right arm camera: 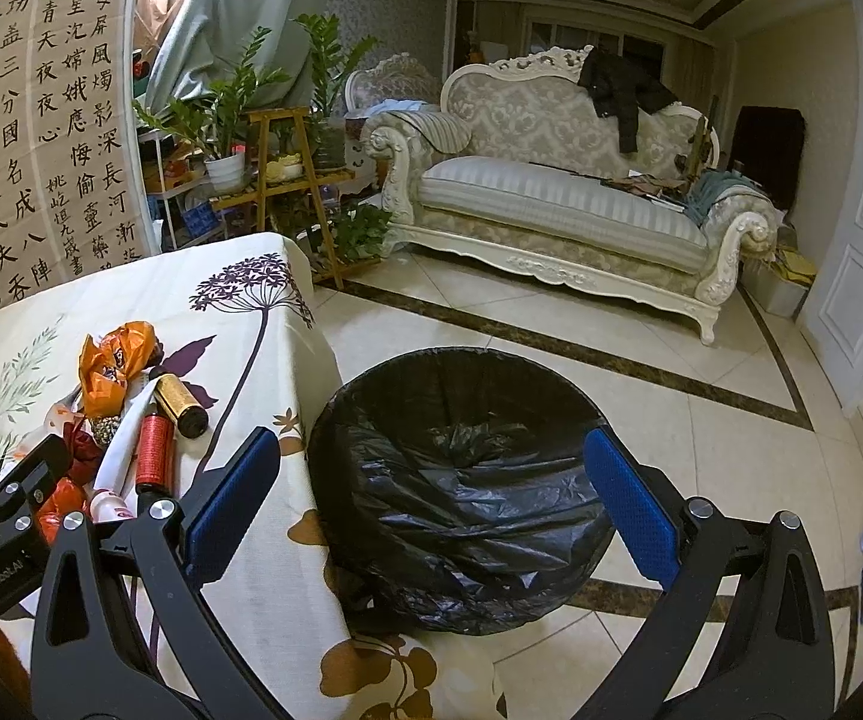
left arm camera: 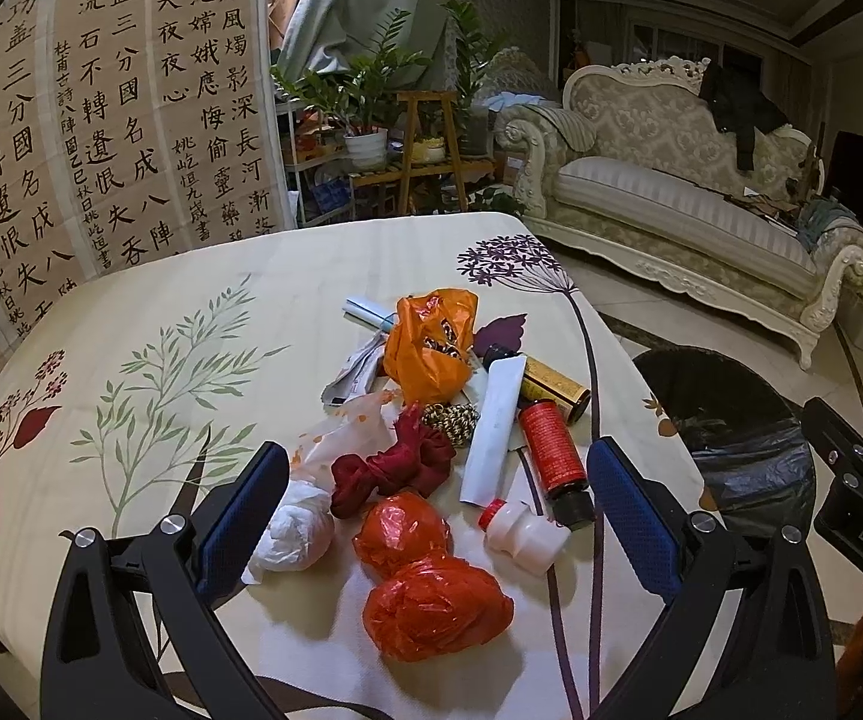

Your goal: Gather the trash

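Observation:
A pile of trash lies on the floral tablecloth: two crumpled red plastic bags, a white wad, a dark red cloth, a small white bottle, a red bottle, a white tube, a gold can and an orange bag. My left gripper hangs open just above the near end of the pile, holding nothing. My right gripper is open and empty over the black-lined trash bin on the floor beside the table.
The table's right edge drops to a tiled floor next to the bin. A cream sofa and a plant stand stand at the back. Calligraphy sheets hang behind the table. The left gripper's body shows low on the left in the right wrist view.

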